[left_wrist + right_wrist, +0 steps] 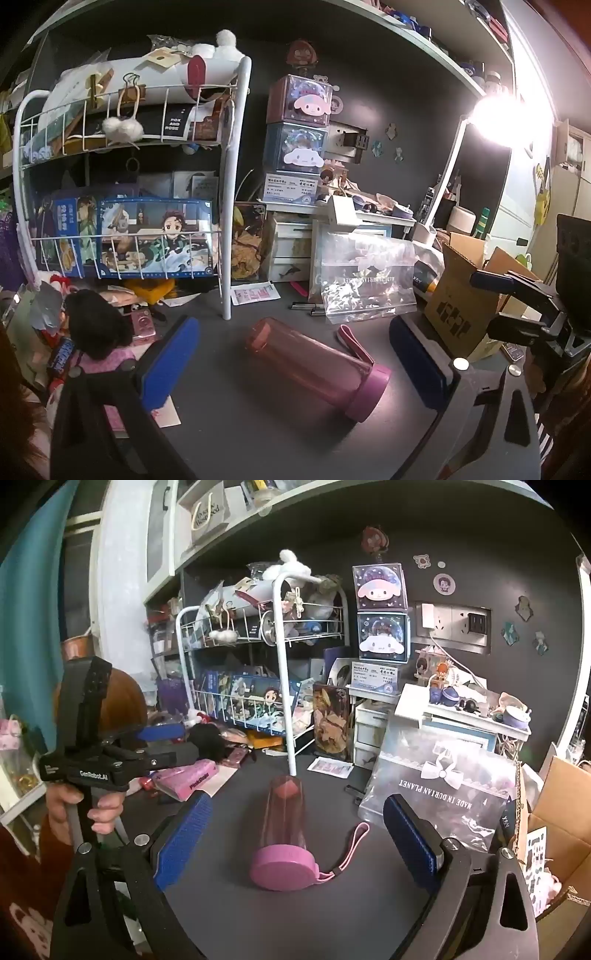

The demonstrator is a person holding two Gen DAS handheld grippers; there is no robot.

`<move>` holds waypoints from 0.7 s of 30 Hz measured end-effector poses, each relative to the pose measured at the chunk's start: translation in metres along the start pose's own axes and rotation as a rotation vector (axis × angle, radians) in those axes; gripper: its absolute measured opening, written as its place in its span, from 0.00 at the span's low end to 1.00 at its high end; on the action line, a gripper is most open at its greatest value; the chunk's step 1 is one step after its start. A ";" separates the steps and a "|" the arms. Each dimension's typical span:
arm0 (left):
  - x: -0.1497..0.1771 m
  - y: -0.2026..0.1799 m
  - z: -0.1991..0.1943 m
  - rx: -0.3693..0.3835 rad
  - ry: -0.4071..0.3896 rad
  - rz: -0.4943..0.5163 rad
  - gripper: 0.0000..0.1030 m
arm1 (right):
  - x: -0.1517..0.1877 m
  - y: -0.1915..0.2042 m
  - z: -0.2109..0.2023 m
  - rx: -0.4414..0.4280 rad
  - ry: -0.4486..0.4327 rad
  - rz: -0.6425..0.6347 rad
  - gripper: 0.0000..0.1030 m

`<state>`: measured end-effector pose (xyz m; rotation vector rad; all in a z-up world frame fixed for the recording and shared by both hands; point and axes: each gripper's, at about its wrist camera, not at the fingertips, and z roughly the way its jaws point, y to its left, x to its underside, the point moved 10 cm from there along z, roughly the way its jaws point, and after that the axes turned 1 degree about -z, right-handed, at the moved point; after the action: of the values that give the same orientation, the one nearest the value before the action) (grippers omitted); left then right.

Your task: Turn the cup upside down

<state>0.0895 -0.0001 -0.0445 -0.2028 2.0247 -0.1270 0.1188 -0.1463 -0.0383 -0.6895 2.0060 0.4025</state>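
Observation:
A pink see-through cup (314, 363) with a pink lid and a wrist strap lies on its side on the dark desk (258, 435). In the left wrist view its lid points to the lower right. My left gripper (295, 365) is open, its blue pads either side of the cup without touching it. In the right wrist view the cup (283, 830) lies with its lid (282, 867) toward the camera, strap (351, 845) trailing right. My right gripper (295, 845) is open, pads wide on both sides of the cup. The left gripper (162, 734) shows at the left, held by a hand.
A white wire rack (129, 177) with boxes and plush toys stands at the back left. A clear plastic bag (365, 273) and a cardboard box (461, 295) lie to the right. Small drawers (369, 731), a pink box (188, 779) and clutter ring the desk. A lamp (498, 114) glares.

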 end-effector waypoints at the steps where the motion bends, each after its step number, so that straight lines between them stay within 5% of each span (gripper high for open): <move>1: 0.000 0.000 0.000 0.000 0.001 0.001 0.99 | 0.000 0.000 0.000 0.000 0.001 0.000 0.91; 21: -0.002 -0.004 0.001 0.000 0.000 0.002 0.99 | 0.002 0.000 -0.001 -0.003 0.000 0.013 0.91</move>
<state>0.0917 -0.0037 -0.0423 -0.2008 2.0252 -0.1264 0.1170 -0.1473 -0.0392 -0.6781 2.0109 0.4130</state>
